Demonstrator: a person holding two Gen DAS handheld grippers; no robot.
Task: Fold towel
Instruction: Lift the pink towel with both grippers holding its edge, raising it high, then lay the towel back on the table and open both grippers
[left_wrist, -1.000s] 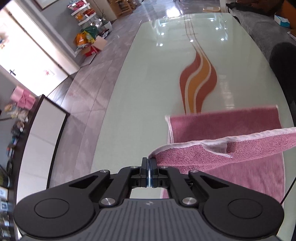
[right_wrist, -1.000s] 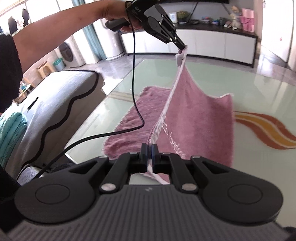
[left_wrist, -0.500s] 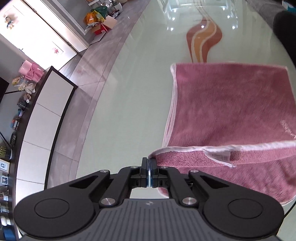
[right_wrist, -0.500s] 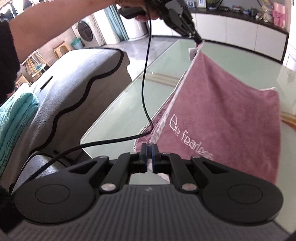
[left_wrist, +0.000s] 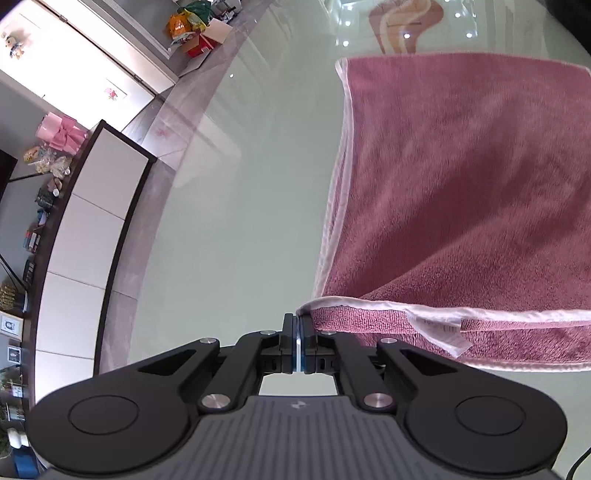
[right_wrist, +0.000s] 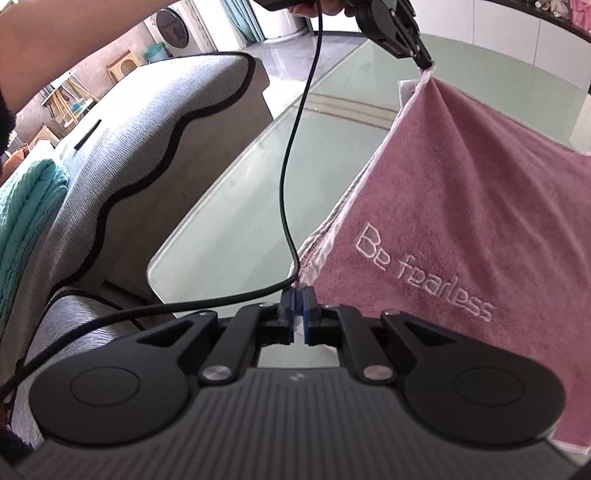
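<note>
While both grippers pinch corners of one hemmed edge, the pink towel (left_wrist: 461, 177) slopes from them down onto the glass table (left_wrist: 240, 221). The left gripper (left_wrist: 298, 325) is clamped on the corner at its 3 o'clock side; the right gripper (right_wrist: 298, 295) grips the corner beside the stitched lettering (right_wrist: 424, 280), at 2 o'clock.

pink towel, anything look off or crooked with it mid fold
Nothing looks damaged. The pink terry towel with white trim hangs cleanly from both corners. One small oddity: its white care label sticks out along the lifted edge beside the left hand-held gripper, and may show once folded.
</note>
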